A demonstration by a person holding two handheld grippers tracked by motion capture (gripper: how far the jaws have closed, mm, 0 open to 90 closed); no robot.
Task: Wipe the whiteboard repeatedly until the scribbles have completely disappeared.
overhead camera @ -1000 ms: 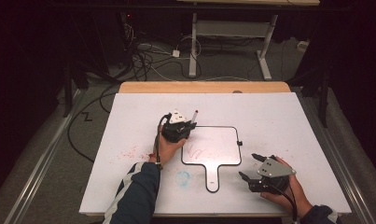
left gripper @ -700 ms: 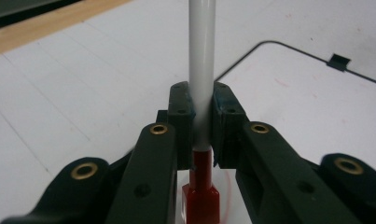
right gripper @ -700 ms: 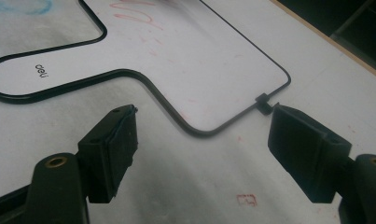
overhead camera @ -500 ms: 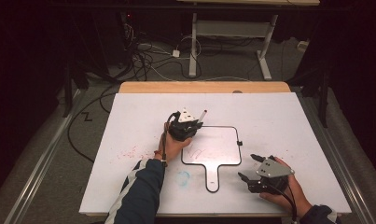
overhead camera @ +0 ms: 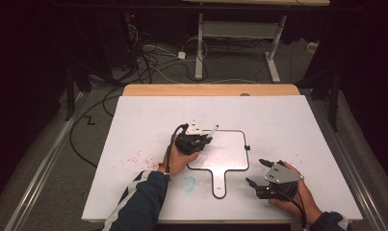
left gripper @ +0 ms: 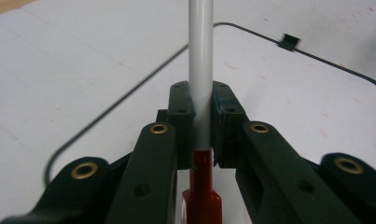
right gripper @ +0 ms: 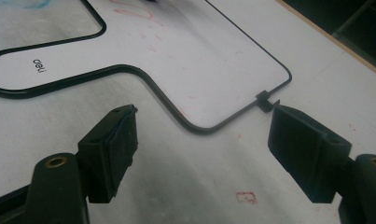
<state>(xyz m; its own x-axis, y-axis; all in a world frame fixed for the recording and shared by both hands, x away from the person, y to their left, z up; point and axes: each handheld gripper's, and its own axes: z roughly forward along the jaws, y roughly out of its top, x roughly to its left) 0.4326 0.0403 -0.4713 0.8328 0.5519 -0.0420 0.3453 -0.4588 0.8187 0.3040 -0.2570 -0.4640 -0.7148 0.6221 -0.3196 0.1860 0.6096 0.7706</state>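
1. White barrel of the marker (left gripper: pixel 199 88) pinched between the pads of the left gripper (overhead camera: pixel 195 139), red section below the grip; jaws pressed tight on it, no slack visible in the left gripper view.
2. Marker held over the upper left part of the paddle-shaped whiteboard (overhead camera: pixel 239 161), which lies flat on the white table (overhead camera: pixel 297 120) with its handle toward the person.
3. Right gripper (overhead camera: pixel 260 179) spread wide and empty, resting on the table just right of the whiteboard's handle, apart from its black rim.
4. Step in hand, by judgement: writing or drawing on the board with the left-held marker; faint red strokes already on the surface (right gripper: pixel 139 11).
5. To do it well:
   - Keep the clamp firm so the barrel cannot slide upward under tip pressure.
   - Press lightly, tilt little, move from the wrist in short strokes.
   - Stay inside the black rim.
   - Bring the open right gripper against the handle or rim to steady the board if it creeps.
6. Tip contact with the board not discernible.
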